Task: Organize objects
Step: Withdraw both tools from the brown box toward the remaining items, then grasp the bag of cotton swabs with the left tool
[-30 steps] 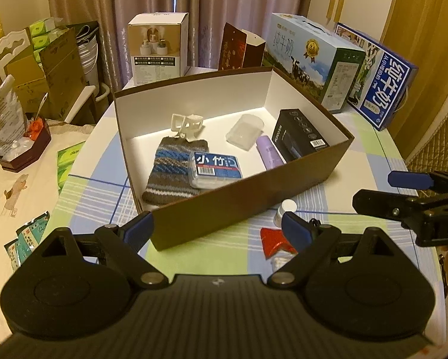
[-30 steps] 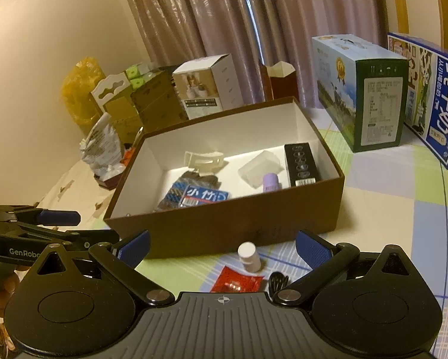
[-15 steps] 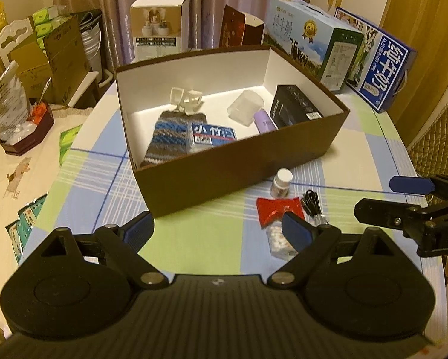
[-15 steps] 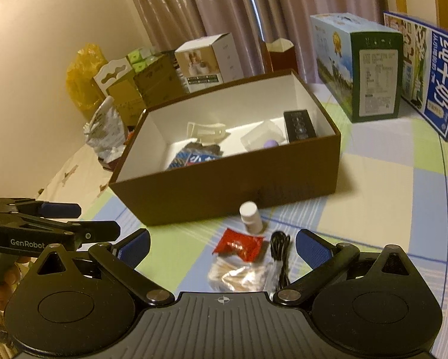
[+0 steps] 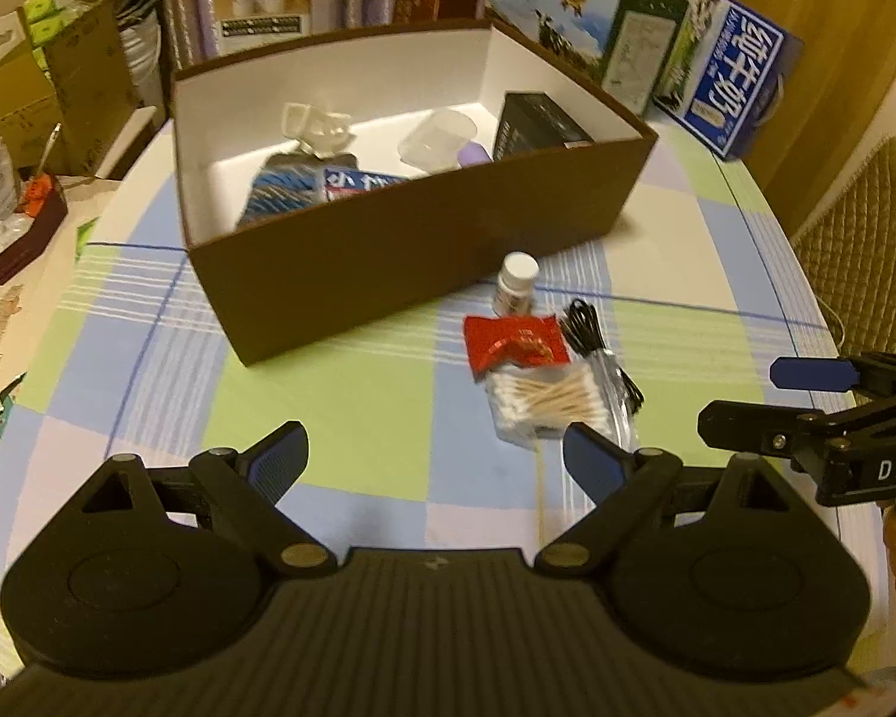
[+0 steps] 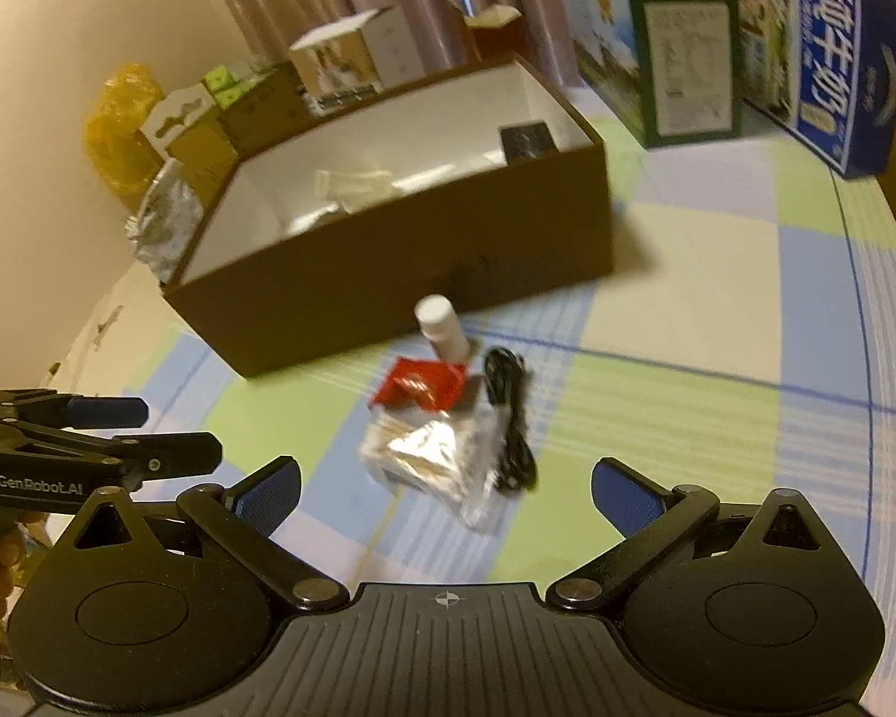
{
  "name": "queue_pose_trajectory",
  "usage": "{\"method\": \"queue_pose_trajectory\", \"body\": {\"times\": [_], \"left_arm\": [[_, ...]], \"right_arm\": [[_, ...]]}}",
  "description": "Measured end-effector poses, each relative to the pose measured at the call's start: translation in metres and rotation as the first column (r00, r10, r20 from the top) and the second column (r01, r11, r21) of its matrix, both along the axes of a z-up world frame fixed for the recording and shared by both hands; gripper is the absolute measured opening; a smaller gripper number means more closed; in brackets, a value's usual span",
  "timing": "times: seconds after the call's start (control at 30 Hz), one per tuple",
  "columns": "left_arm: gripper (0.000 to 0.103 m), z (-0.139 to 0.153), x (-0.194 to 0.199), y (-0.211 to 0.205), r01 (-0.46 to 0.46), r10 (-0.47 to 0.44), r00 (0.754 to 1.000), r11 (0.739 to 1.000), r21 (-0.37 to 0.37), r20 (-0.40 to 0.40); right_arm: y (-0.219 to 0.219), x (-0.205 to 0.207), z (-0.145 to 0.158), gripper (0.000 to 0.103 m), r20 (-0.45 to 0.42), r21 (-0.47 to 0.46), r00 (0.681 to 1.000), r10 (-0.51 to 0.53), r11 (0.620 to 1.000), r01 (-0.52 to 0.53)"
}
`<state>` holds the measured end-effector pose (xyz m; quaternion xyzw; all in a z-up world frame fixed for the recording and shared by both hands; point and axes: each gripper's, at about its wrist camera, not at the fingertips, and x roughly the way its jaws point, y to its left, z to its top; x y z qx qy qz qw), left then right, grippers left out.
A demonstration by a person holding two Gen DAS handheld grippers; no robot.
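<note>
Now that you've drawn both claws back from the brown box (image 5: 412,251), the cotton swab packet (image 5: 546,403), red sachet (image 5: 516,342), black cable (image 5: 591,337) and white bottle (image 5: 516,284) on the table (image 5: 340,394) show; left claw (image 5: 433,459) and right claw (image 6: 445,487) gape empty, ready to pick.

Checked table (image 5: 388,394) bears brown box (image 5: 412,257); bottle (image 5: 514,284); swabs (image 5: 546,403).

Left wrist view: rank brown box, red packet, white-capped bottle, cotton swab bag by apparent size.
1. brown box
2. cotton swab bag and red packet: look alike, and the bag sits nearer the camera, so unranked
3. white-capped bottle
</note>
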<state>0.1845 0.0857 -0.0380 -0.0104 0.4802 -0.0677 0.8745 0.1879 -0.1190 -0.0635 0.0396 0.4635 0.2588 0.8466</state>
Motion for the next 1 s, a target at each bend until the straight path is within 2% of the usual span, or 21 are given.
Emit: {"method": "queue_pose_trajectory", "body": {"times": [0.4,0.67,1.0], "left_arm": [[0.09,-0.033,0.013,-0.021,0.057,-0.057,0.997,0.998,-0.002,-0.05],[0.09,-0.052,0.028,-0.04,0.153,-0.155,0.987,0.988,-0.029,-0.042],[0.09,-0.077,0.054,-0.07,0.172,-0.172,0.982,0.985,-0.004,-0.073]], "right_arm": [[-0.028,0.004,-0.03,0.101,-0.053,-0.081,0.989,-0.134,0.988,0.13],[-0.039,0.009,-0.04,0.101,-0.074,-0.096,0.98,-0.183,0.98,0.175],[-0.055,0.012,-0.047,0.101,-0.096,-0.107,0.966,-0.242,0.967,0.231]]}}
